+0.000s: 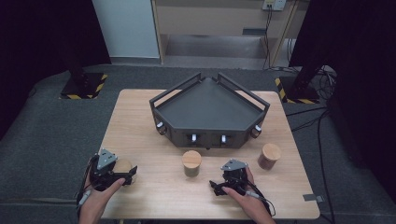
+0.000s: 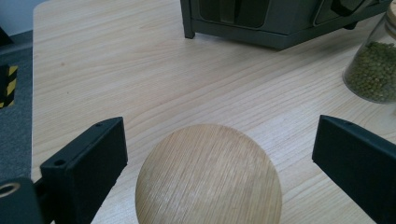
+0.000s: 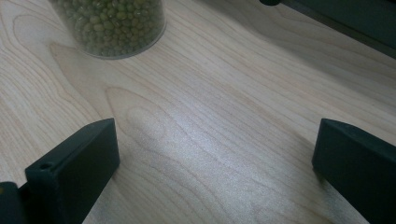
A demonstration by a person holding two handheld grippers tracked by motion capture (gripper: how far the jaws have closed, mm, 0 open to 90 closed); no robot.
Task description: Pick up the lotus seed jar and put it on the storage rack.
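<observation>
both my hands sit lowest in the high view, left gripper (image 1: 127, 176) spread around a round wooden-lidded glass jar (image 1: 123, 166) at the table's near left; right gripper (image 1: 215, 187) spread, empty. left gripper view: smooth lid (image 2: 208, 175) between my jaws, likely slippery, so i'd pinch its sides. right gripper view: bare wooden table (image 3: 210, 121).

1. The high view looks forward and down from above my side of the table (image 1: 140, 116), far enough back to take in the whole tabletop, the floor around it and my forearms coming in at the bottom.
2. The left gripper view rides on my left gripper (image 2: 219, 154), close over the wood, facing across the table toward the dark tray (image 2: 280, 23).
3. The right gripper view sits just as low on my right gripper (image 3: 215, 154), facing the bare wood.
4. Both gripper views share the jar of green beans (image 2: 373, 70) (image 3: 112, 28), which the high view shows mid-table (image 1: 191, 163).
</observation>
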